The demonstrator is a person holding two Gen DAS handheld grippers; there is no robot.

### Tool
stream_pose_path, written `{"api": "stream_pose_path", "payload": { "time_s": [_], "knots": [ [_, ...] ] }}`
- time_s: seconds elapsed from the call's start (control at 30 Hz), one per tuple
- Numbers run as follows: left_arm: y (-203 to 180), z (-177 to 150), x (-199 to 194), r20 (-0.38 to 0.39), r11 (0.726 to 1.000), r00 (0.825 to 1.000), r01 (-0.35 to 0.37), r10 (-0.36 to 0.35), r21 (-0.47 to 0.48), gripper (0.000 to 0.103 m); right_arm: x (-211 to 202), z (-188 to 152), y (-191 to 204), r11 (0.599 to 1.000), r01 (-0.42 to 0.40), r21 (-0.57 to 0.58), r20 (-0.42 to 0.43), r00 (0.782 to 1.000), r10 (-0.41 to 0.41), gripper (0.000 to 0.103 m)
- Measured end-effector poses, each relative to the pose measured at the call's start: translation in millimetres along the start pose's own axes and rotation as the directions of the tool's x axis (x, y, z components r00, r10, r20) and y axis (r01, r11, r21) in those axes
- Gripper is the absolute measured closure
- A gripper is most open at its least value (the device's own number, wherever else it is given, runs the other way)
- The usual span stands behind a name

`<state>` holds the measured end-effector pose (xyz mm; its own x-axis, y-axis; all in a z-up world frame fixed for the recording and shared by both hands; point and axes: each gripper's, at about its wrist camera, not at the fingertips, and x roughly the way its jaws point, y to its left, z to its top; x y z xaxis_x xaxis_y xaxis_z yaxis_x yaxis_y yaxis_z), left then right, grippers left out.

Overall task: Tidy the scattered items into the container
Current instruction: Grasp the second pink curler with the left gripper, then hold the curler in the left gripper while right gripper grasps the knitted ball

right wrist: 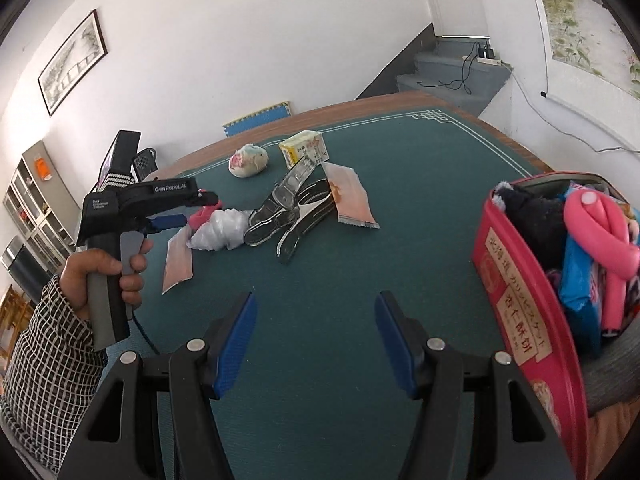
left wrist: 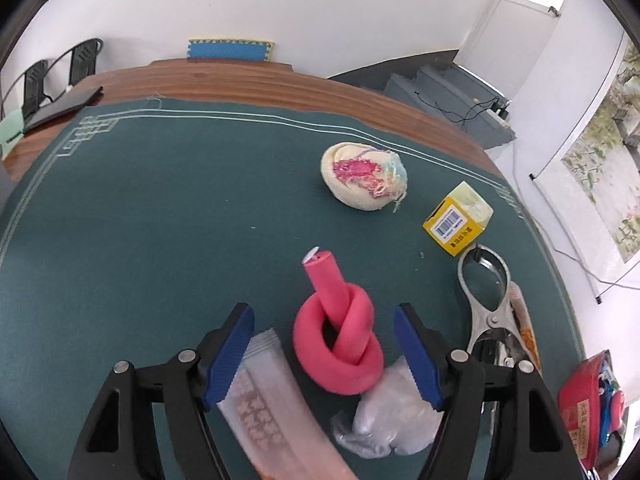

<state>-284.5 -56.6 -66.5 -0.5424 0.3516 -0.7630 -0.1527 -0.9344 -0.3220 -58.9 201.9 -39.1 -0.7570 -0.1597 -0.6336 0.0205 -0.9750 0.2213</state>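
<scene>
Both grippers, left [left wrist: 324,350] and right [right wrist: 316,344], gape wide, empty. Pink knot [left wrist: 338,344] sits between left's fingers on green mat [left wrist: 160,208]; wooden table [left wrist: 248,80], white walls. Tin [right wrist: 520,320] cut off right.

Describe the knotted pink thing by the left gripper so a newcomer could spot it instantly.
On the green table mat, look between the open fingers of the left gripper. The pink foam tube lies there, beside a crumpled clear bag. It alone is tied in a knot.
</scene>
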Motion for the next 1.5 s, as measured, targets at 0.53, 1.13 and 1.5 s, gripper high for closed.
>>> {"api": "stream_pose_path", "payload": {
  "time_s": [0.53, 1.13, 1.5],
  "knots": [
    [2.4, -0.4, -19.1, 0.056, 0.999, 0.998, 0.002, -0.004, 0.040, 0.061, 12.6, -5.9, 2.4, 0.997, 0.068, -0.040, -0.010, 0.998, -0.068, 0.038],
    [36.4, 14.6, -53.4, 0.110, 0.986, 0.987, 0.130, -0.119, -0.102, 0.061, 41.5, 67.7, 17.6, 0.998, 0.031, 0.049, -0.070, 0.997, -0.027, 0.038],
    [65.3, 20.1, -60.1, 0.135, 0.968, 0.983, 0.147, -0.121, -0.205, 0.061, 150.0, 156.7, 68.2, 0.999, 0.003, -0.036, -0.149, 0.989, -0.009, 0.038]
  ]
}}
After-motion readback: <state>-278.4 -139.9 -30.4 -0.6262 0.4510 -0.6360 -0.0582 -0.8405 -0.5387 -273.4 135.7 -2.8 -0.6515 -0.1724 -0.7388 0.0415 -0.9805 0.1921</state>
